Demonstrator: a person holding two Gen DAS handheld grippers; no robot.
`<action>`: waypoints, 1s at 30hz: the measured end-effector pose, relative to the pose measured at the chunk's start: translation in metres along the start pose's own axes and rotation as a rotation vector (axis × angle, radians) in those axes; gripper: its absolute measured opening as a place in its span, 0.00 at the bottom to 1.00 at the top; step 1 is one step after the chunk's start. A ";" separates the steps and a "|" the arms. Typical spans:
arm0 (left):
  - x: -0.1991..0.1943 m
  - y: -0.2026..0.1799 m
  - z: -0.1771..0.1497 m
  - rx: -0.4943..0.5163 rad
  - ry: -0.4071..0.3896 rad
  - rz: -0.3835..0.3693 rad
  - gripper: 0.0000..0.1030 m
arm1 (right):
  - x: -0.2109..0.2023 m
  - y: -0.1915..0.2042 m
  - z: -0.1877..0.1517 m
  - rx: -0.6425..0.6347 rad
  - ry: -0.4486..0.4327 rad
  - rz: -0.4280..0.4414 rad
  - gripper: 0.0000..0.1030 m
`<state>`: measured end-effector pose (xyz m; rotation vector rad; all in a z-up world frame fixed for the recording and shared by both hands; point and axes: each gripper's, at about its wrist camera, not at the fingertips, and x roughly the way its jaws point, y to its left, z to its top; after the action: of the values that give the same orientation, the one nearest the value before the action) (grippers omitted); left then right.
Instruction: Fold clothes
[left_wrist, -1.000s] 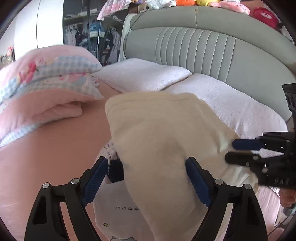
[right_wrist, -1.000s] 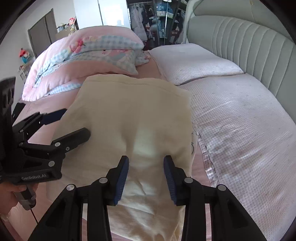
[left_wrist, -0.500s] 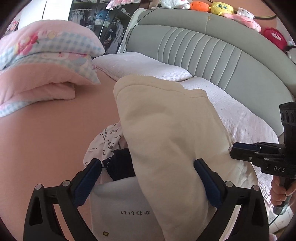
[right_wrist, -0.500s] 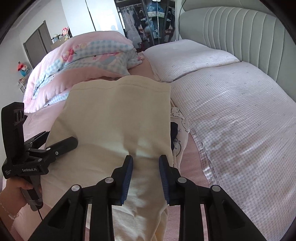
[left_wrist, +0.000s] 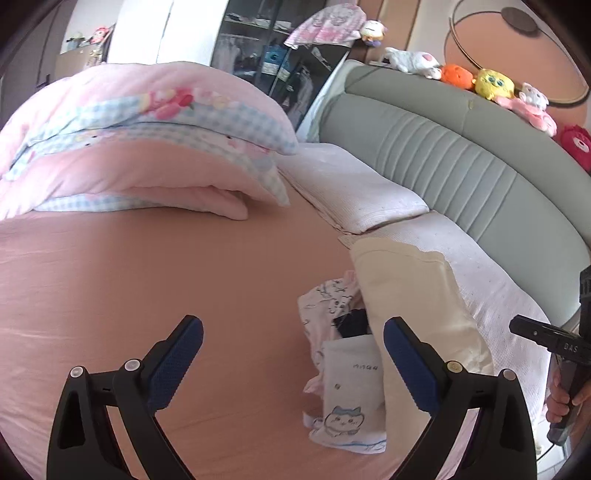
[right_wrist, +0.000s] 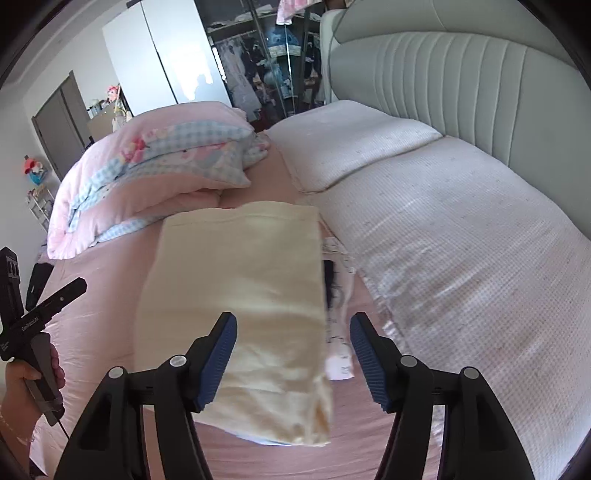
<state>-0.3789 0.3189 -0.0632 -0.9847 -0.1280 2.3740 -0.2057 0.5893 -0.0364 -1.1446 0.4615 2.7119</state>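
Observation:
A folded cream garment (right_wrist: 243, 280) lies on the pink bed sheet (right_wrist: 99, 332), on top of white printed clothes (right_wrist: 338, 332). My right gripper (right_wrist: 293, 321) hovers over its near end, jaws opening, pads clear of the cloth. In the left wrist view the cream garment (left_wrist: 413, 295) sits to the right on a white cartoon-print garment (left_wrist: 347, 391) and a dark piece (left_wrist: 352, 323). My left gripper (left_wrist: 291, 328) stands wide open over the bare sheet (left_wrist: 147, 277), holding nothing. A hand holds each gripper at the views' edges.
A folded pink and blue-check duvet (left_wrist: 140, 147) lies at the far left of the bed. Two white pillows (right_wrist: 461, 229) rest against the grey-green padded headboard (left_wrist: 461, 162), which carries several plush toys (left_wrist: 491, 83). A dark open wardrobe (right_wrist: 258, 66) stands behind.
My left gripper has swung left off the cream garment, to above bare sheet. My right gripper's jaws have spread and let the garment go; it now lies flat on the pile.

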 end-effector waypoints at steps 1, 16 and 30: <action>-0.014 0.010 0.001 -0.053 0.015 -0.025 0.97 | -0.004 0.019 -0.001 -0.010 0.000 0.004 0.76; -0.181 0.087 0.019 -0.080 -0.099 0.426 1.00 | -0.037 0.268 -0.017 -0.219 0.009 0.091 0.91; -0.310 0.107 -0.016 -0.065 -0.169 0.544 1.00 | -0.122 0.336 -0.039 -0.219 -0.096 -0.003 1.00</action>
<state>-0.2394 0.0626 0.0872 -0.9350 0.0033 2.9671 -0.1841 0.2567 0.0993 -1.0545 0.1521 2.8547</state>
